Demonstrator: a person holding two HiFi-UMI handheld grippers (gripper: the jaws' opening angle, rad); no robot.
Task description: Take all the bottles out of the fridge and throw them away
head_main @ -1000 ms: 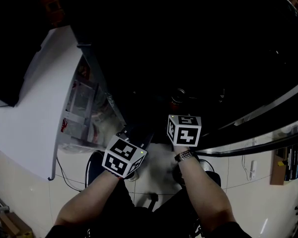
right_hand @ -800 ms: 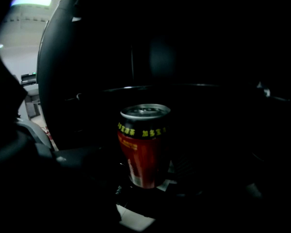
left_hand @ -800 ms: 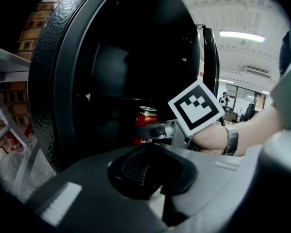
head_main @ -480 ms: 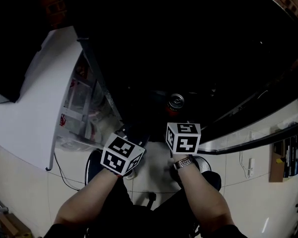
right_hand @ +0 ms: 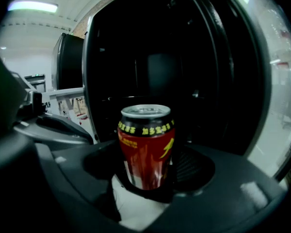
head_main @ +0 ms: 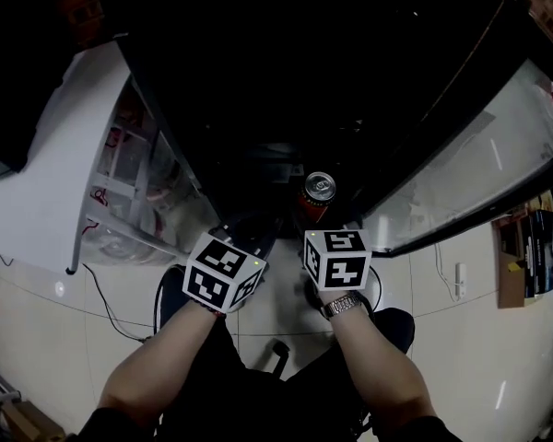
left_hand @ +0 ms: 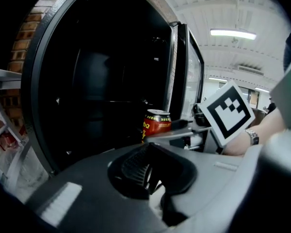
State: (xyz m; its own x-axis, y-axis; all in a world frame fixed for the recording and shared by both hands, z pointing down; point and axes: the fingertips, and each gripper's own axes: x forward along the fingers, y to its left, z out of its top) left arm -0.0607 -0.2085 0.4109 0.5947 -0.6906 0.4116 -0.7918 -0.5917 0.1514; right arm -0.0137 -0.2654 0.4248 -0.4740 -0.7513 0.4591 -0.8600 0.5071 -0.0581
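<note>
A red drink can (head_main: 318, 196) with a silver top stands upright between the jaws of my right gripper (head_main: 315, 214), which is shut on it just in front of the fridge's dark opening (head_main: 304, 81). In the right gripper view the can (right_hand: 146, 149) fills the middle, and the right gripper (right_hand: 148, 181) clasps its lower half. My left gripper (head_main: 252, 236) hangs to the left of the can. Its jaws (left_hand: 150, 176) are closed together with nothing between them. The left gripper view shows the can (left_hand: 156, 123) to its right. The fridge's inside is too dark to show any bottles.
The fridge's white door (head_main: 46, 182) stands open at the left, with packets on its shelves (head_main: 134, 178). A glass-fronted door (head_main: 470, 164) slants at the right. Below my arms are a pale tiled floor (head_main: 461, 339) and a dark stool base (head_main: 276, 366).
The can in my right gripper has come a little nearer to me, out of the fridge's dark mouth. The head view has tilted, so the glass door at the right now shows more.
</note>
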